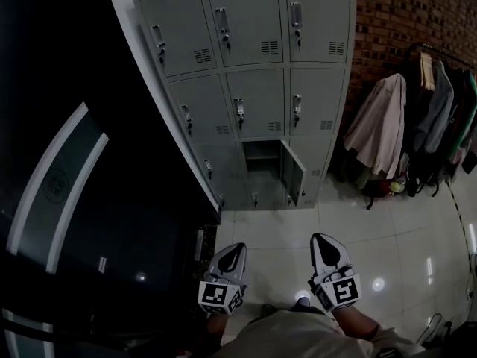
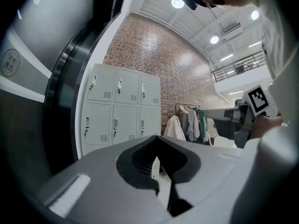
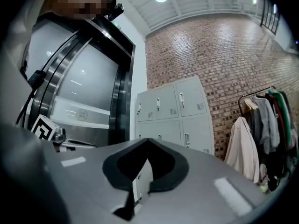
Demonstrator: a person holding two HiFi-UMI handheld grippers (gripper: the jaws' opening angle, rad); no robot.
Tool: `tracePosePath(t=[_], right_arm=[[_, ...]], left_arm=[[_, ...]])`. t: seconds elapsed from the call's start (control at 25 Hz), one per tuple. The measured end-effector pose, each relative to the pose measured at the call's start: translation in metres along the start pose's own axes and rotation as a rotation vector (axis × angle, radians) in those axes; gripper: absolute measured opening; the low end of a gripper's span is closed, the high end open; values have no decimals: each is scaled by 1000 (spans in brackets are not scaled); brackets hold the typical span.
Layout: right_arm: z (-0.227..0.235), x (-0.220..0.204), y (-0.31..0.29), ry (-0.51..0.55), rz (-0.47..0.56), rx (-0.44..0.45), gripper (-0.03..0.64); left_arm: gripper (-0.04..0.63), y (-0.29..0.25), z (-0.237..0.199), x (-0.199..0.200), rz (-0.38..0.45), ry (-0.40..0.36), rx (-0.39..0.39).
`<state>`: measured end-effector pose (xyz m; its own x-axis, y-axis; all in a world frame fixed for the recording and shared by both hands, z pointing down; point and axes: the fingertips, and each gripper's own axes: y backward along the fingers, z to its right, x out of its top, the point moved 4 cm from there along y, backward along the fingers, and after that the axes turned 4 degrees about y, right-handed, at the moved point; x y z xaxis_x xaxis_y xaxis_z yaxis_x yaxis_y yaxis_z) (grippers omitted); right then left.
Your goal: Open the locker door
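A grey bank of lockers (image 1: pixel 253 88) stands against the wall, three columns by three rows. The door (image 1: pixel 296 174) of the bottom middle locker hangs swung out to the right, and its compartment (image 1: pixel 261 162) shows dark inside. All the other doors are closed. Low in the head view, well back from the lockers over the tiled floor, my left gripper (image 1: pixel 237 246) and right gripper (image 1: pixel 320 237) both point toward them. Each is shut with nothing between its jaws. In the right gripper view the open door (image 3: pixel 140 178) shows through the gap behind the closed tips (image 3: pixel 147 140).
A dark curved glass-and-steel wall (image 1: pixel 74 170) runs along the left, up to the lockers. A clothes rack with several coats (image 1: pixel 417 118) stands at the right before a brick wall (image 1: pixel 395 13). White glossy tiles (image 1: pixel 283 230) lie between me and the lockers.
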<state>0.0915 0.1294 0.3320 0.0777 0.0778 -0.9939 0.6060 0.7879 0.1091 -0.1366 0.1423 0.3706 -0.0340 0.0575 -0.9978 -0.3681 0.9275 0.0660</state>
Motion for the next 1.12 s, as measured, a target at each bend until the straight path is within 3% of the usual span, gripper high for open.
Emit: tracePosePath(t=[0.4,0.6,0.88,1.12], right_arm=[[5,-19,12,-6,-44,-25,0],[14,-25,7,-26,-69,-24,0],[29,-27,2,-30,-44,-2,0],[38,-28,-2,-17,37,11,0]], left_arm=[[71,-4,4,-25,-30,64,-52],[71,-20,10,-23,-30,47,-82],[71,-33,15,-24,-37,68,-90],[71,-35,20,-26,-48,97,-78]])
